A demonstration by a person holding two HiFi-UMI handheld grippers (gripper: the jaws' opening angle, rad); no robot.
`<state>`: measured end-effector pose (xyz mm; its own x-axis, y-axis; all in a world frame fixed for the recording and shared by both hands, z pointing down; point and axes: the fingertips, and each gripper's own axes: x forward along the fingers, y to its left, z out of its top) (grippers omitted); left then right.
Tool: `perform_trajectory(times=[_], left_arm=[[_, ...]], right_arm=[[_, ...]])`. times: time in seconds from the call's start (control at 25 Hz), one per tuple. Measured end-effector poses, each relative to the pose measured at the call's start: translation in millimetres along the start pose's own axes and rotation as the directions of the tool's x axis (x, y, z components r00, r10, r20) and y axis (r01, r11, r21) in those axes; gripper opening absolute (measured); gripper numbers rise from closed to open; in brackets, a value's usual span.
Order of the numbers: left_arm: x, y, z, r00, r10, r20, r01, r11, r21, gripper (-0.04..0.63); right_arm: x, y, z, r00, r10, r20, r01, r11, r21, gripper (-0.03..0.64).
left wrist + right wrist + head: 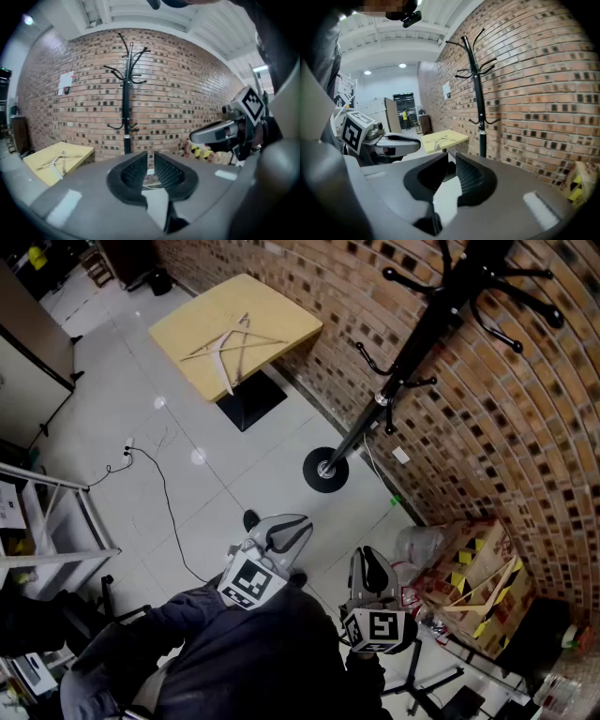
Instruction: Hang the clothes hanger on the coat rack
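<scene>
Clothes hanger (228,351): pale wood, thin curved arms crossed with others, lying flat on the smooth yellow table (281,315), ahead and left of both claws and well apart from them. Left gripper (292,529): nearer one, jaws closed, empty. Right gripper (369,559): jaws closed, empty. Coat rack (412,348): black metal pole with hooked prongs, against the brick wall.
</scene>
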<state>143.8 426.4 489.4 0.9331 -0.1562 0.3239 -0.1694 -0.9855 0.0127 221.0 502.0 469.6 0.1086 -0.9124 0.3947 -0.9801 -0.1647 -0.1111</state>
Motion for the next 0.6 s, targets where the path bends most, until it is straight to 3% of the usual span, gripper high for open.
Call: perform_trajectory(times=[0.28, 0.6], left_arm=[[-42, 142, -11, 0.992, 0.122, 0.019, -0.119, 0.988, -0.1, 0.055], [-88, 275, -13, 0.959, 0.276, 0.067, -0.259, 0.946, -0.197, 0.055]], right_arm=[[130, 79, 40, 0.982, 0.181, -0.062, -0.186, 0.979, -0.084, 0.057], [259, 170, 105, 0.92, 0.383, -0.087, -0.393, 0.89, -0.231, 0.064]])
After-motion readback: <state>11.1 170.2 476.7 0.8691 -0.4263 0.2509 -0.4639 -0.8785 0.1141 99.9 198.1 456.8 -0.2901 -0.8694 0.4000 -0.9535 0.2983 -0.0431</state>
